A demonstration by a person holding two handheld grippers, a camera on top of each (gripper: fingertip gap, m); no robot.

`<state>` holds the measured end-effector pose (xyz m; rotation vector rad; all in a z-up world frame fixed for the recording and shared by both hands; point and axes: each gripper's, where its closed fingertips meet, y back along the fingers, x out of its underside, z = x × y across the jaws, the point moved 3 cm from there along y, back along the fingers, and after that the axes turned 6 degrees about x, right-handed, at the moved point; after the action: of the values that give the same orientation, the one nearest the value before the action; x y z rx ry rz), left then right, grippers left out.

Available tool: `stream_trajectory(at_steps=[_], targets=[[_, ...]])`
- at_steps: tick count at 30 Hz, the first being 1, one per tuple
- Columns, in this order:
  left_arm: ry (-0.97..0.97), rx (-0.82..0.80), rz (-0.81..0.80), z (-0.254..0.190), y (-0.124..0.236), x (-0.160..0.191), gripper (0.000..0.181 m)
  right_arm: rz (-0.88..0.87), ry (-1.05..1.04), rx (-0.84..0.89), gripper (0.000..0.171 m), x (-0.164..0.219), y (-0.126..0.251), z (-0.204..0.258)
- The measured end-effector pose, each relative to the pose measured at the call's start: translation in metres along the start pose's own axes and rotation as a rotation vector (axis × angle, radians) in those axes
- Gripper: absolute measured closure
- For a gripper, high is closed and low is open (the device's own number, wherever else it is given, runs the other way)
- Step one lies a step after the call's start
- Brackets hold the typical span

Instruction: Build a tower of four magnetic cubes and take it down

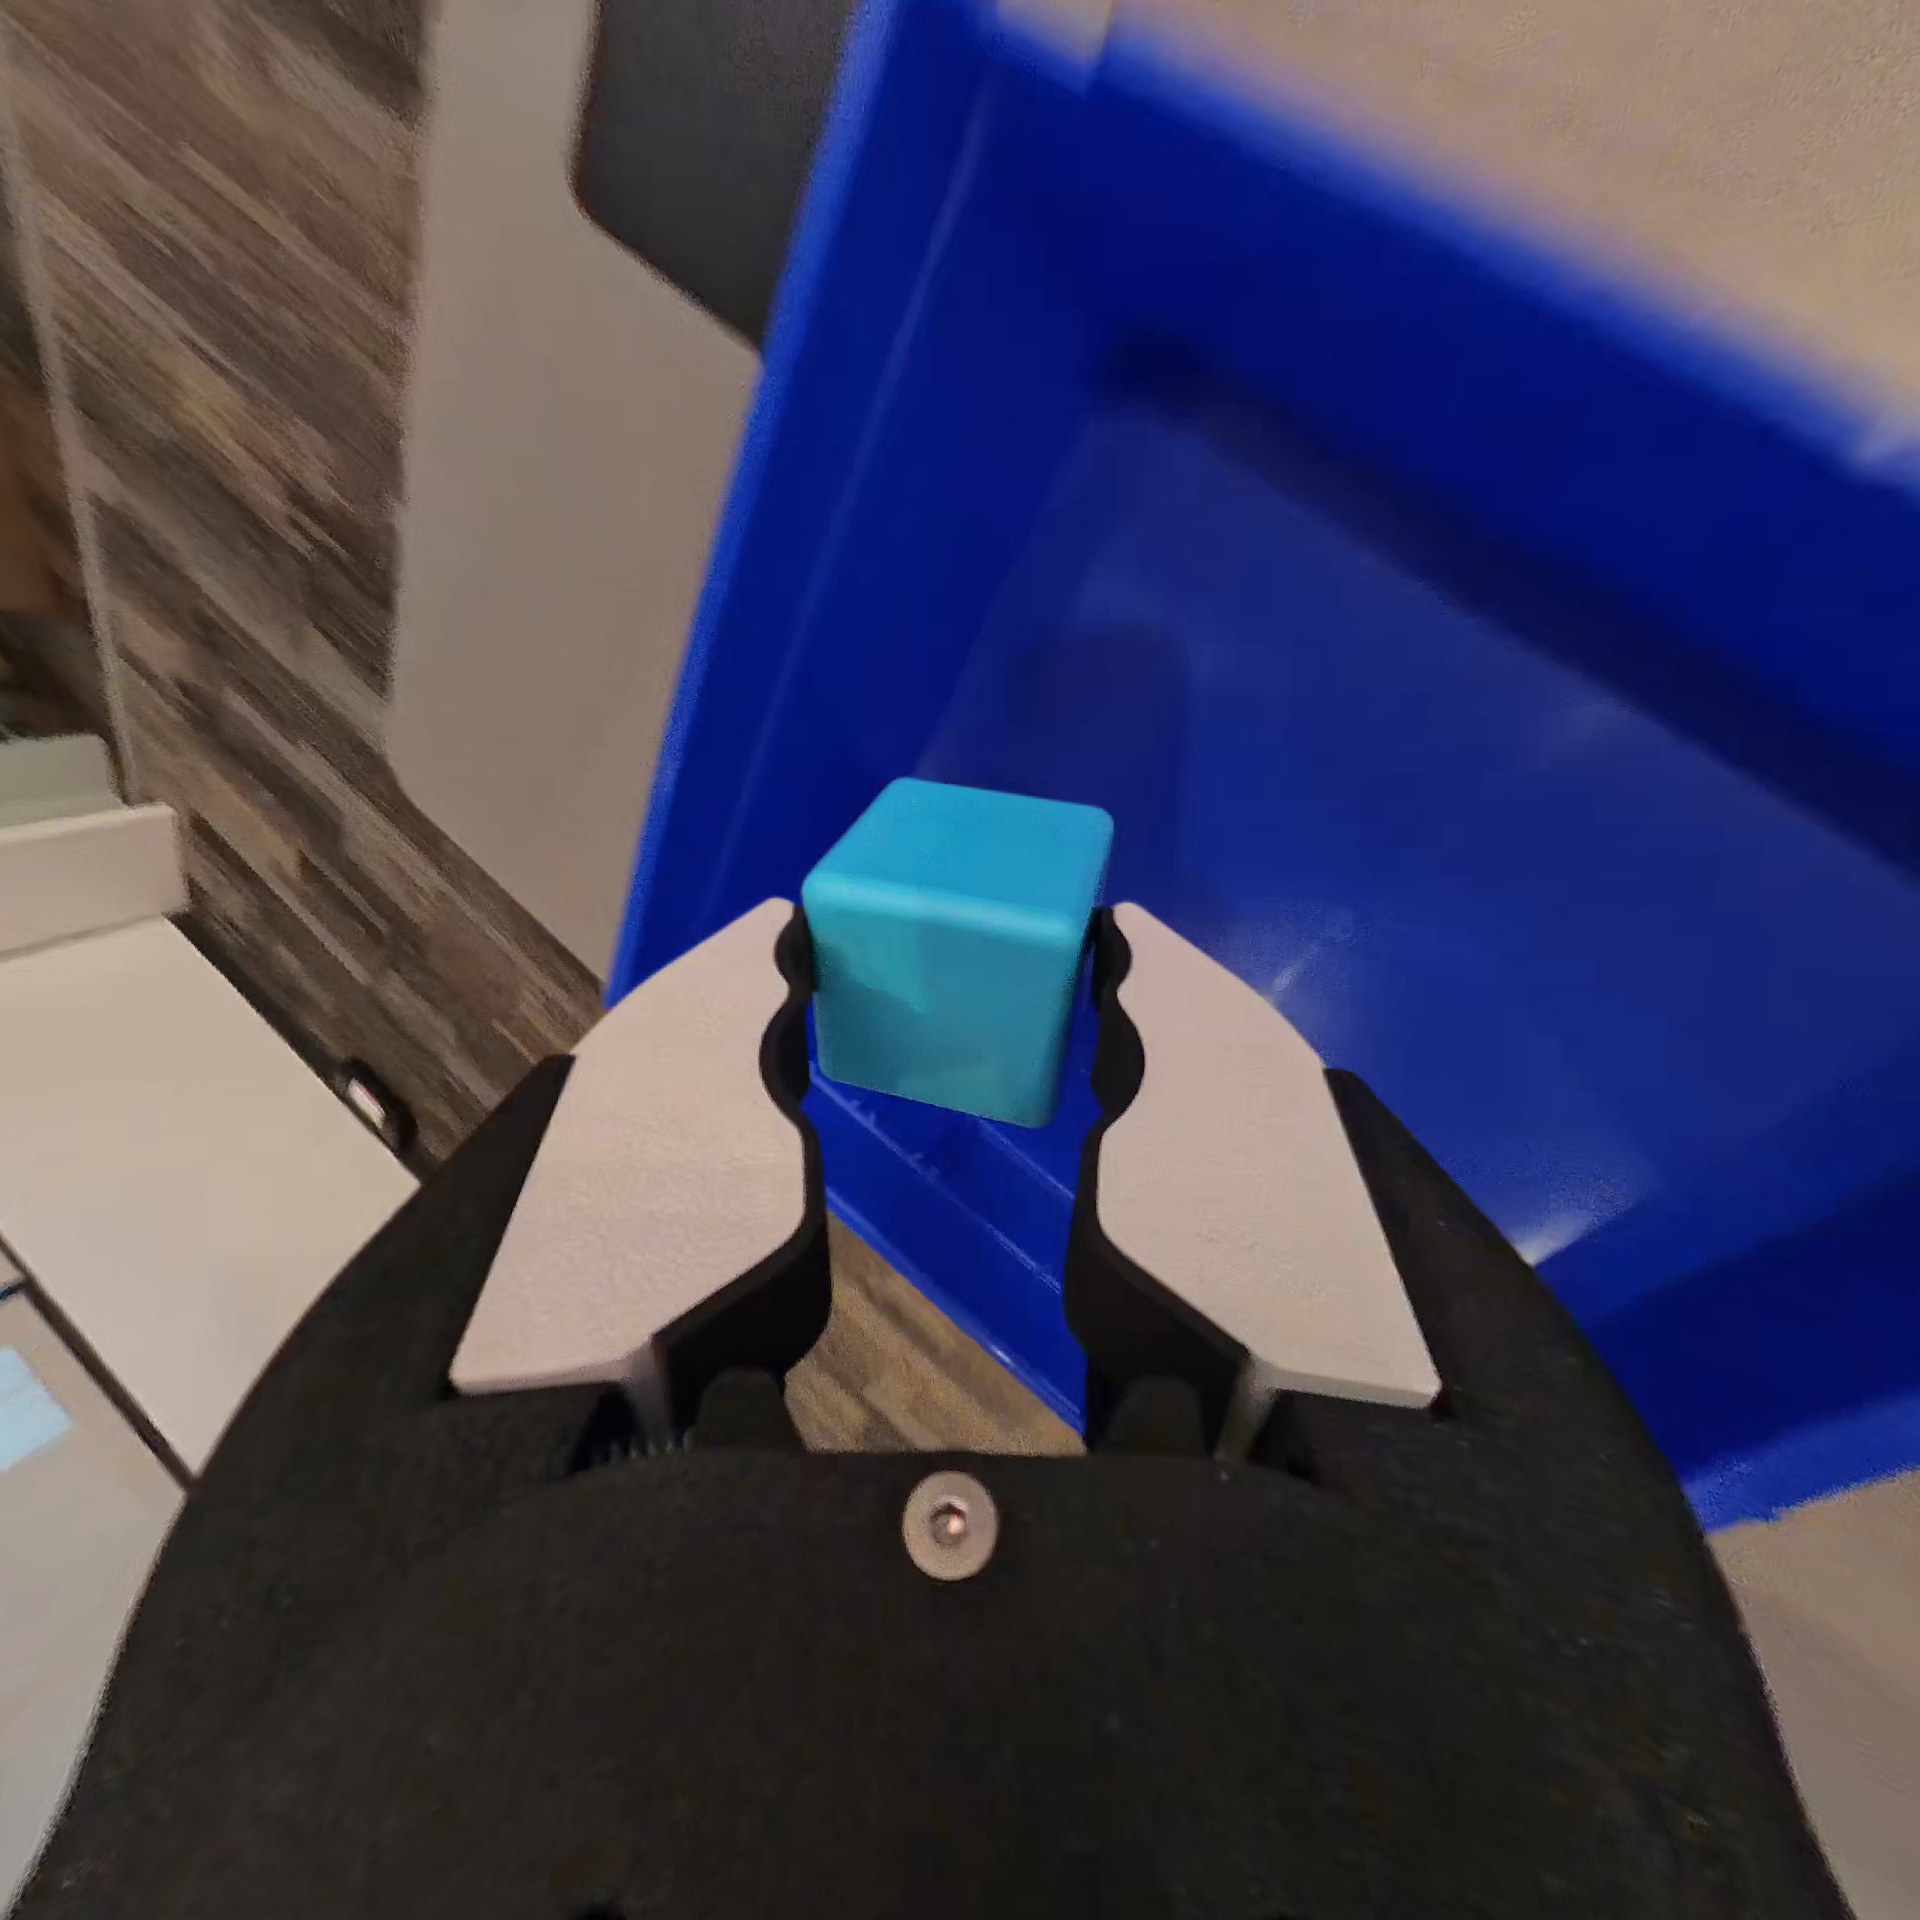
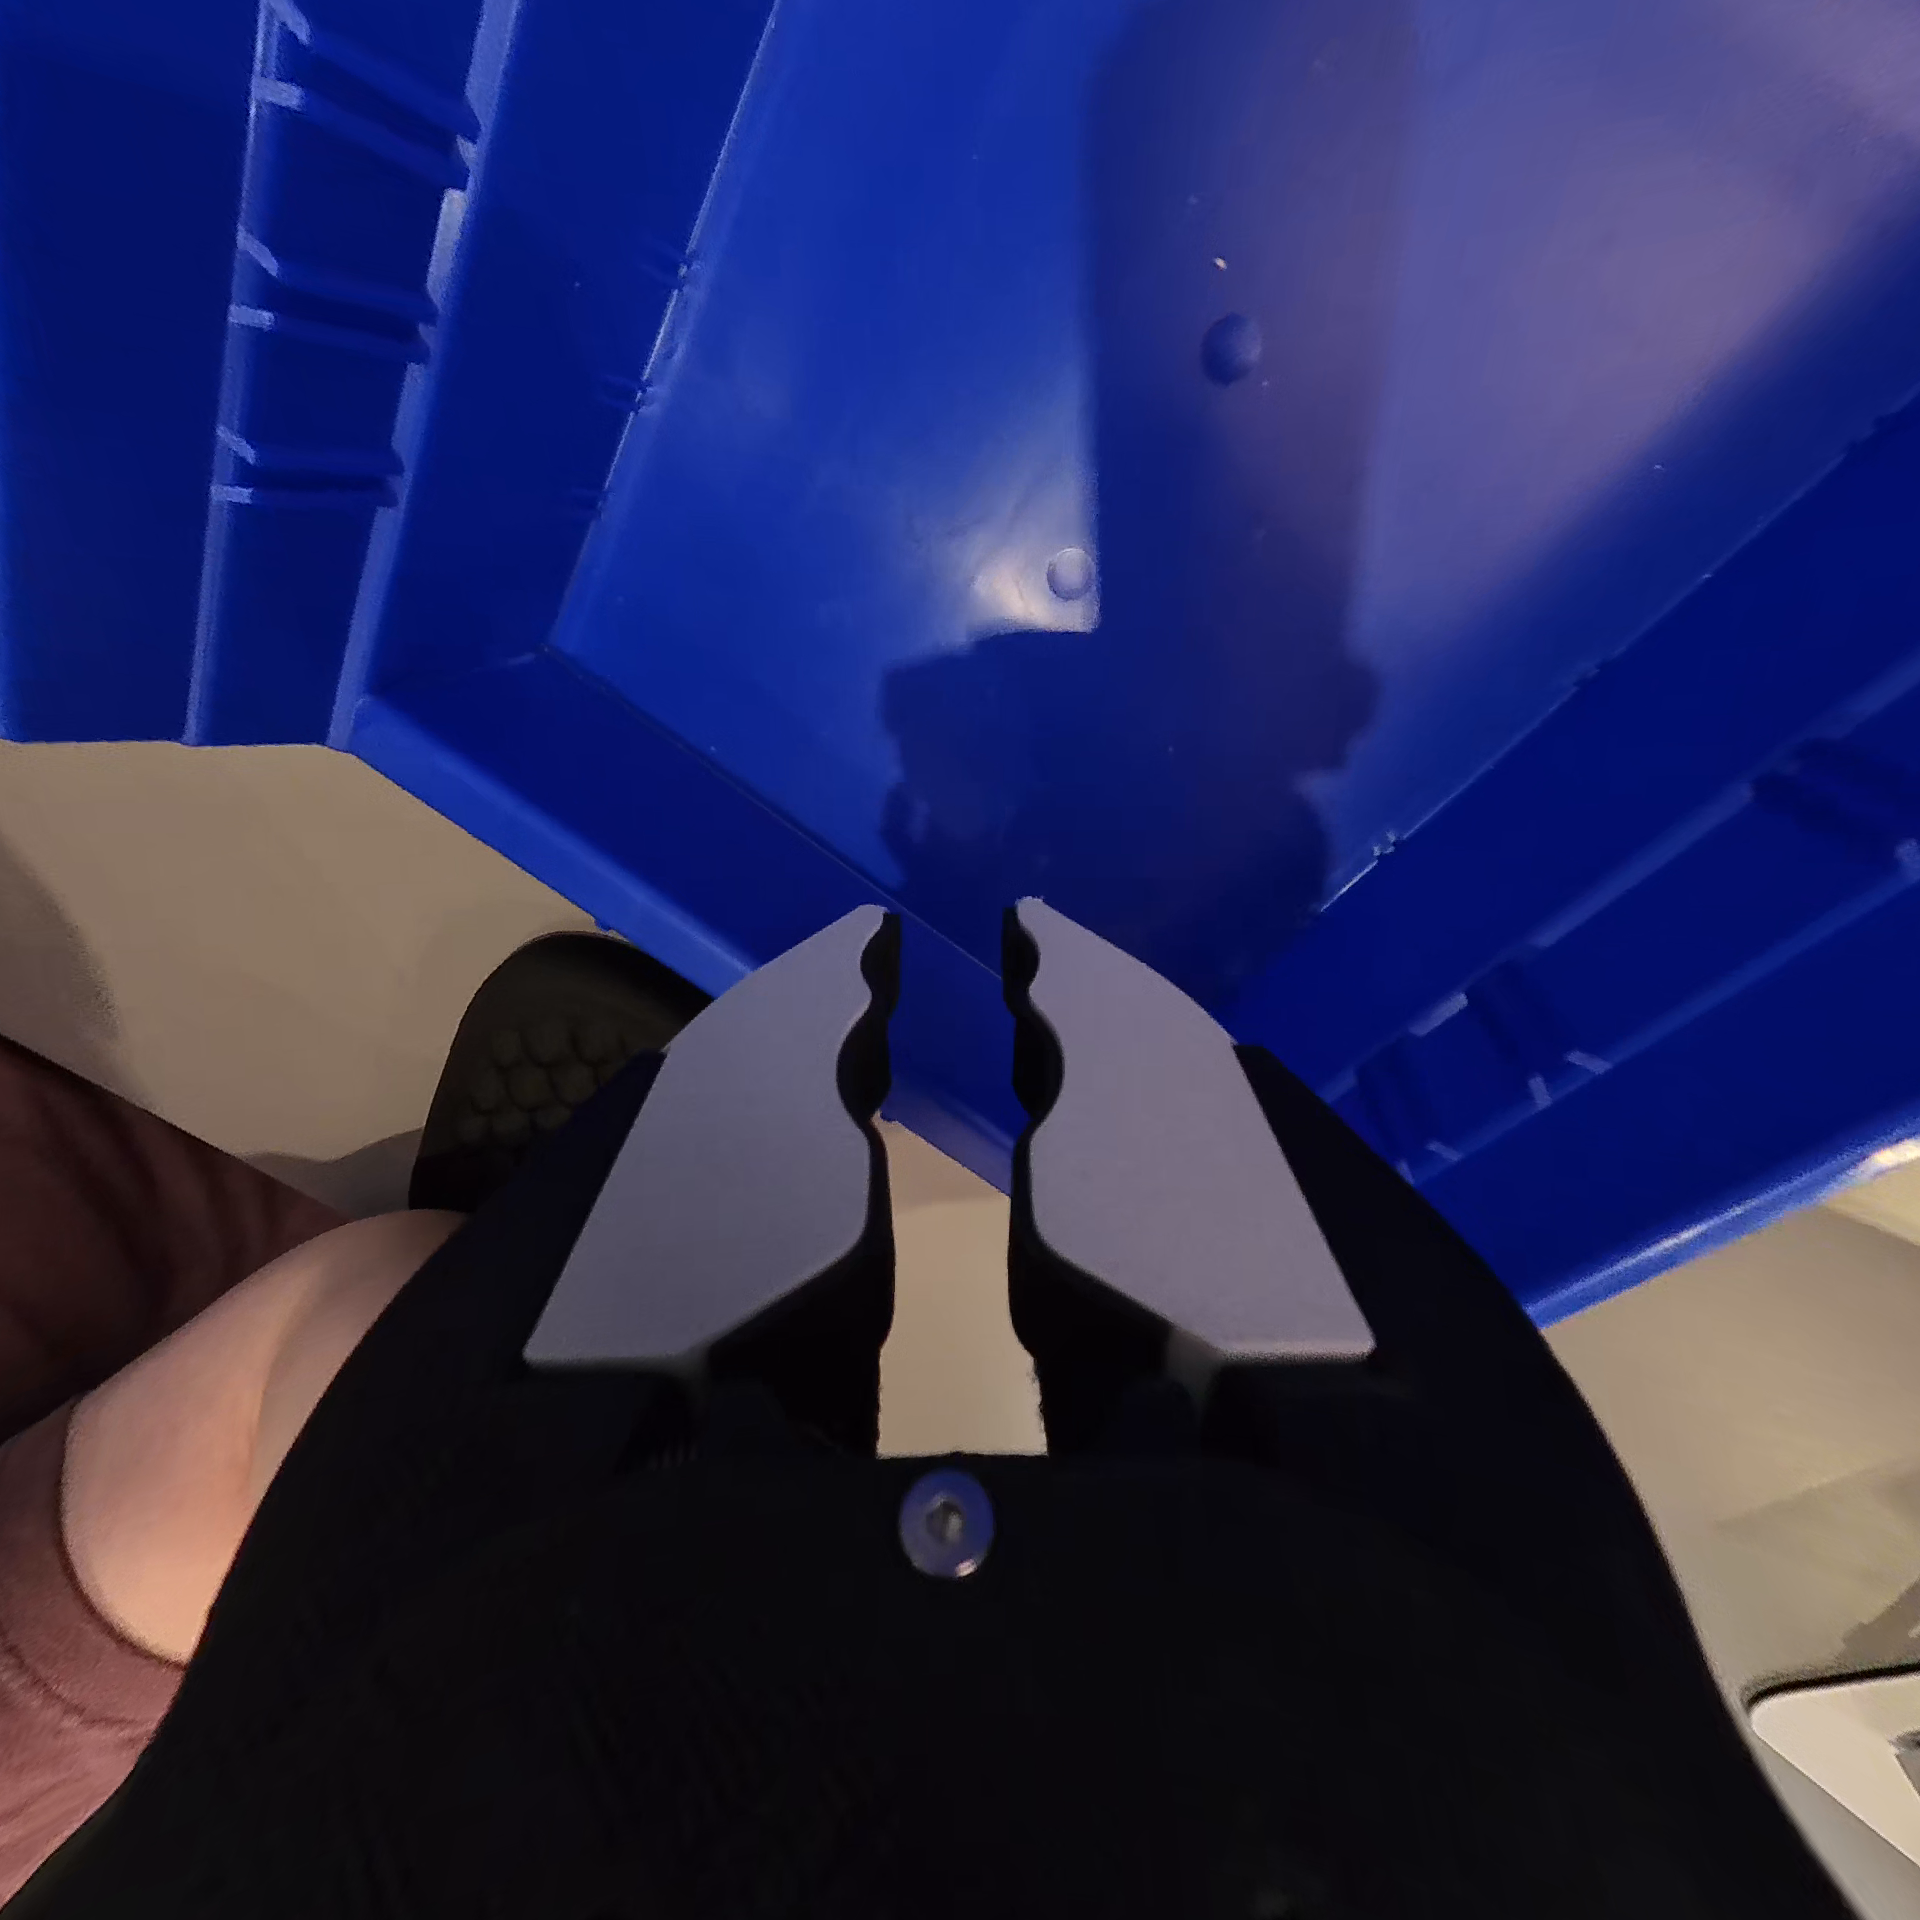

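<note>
Left gripper (image 1: 951, 971) jaws clamped on something, right gripper (image 2: 951, 920) jaws slightly parted, holding nothing

- Blue bin (image 1: 1351, 727): motion-blurred; cut off by top and right edges.
- Cyan cube (image 1: 951, 951): side faces hidden behind finger pads.
- Dark object (image 2: 540, 1049): partly hidden by right gripper (image 2: 951, 925).

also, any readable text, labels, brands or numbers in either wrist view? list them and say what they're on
None readable in either view.
Turquoise cube in the left hand-held gripper: plain faces, no marking.
Blue bin: only moulded ribs and round bumps, no lettering visible.
Right hand-held gripper: bare grey fingers, no markings.
Small dark tag at the table edge, left wrist view: too small and blurred to read.
</note>
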<state>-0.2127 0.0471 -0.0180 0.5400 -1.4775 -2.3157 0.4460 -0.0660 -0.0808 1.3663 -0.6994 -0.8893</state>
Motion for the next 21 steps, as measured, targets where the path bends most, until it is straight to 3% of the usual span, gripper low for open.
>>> stream_trajectory(at_steps=[5, 9, 15, 21], targets=[[-0.092, 0.077, -0.319, -0.055, 0.078, -0.085, 0.129, -0.007, -0.006, 0.002, 0.151, 0.002, 0.002, -0.001], [-0.169, 0.156, -0.369, -0.110, 0.107, -0.145, 0.129, -0.019, -0.002, -0.004, 0.152, 0.003, 0.003, 0.000], [-0.358, 0.162, -0.313, -0.179, 0.111, -0.212, 0.130, 0.002, 0.009, -0.019, 0.152, 0.004, -0.001, 0.003], [-0.432, 0.168, -0.219, -0.198, 0.099, -0.235, 0.130, -0.010, 0.024, -0.034, 0.153, 0.003, -0.001, 0.006]])
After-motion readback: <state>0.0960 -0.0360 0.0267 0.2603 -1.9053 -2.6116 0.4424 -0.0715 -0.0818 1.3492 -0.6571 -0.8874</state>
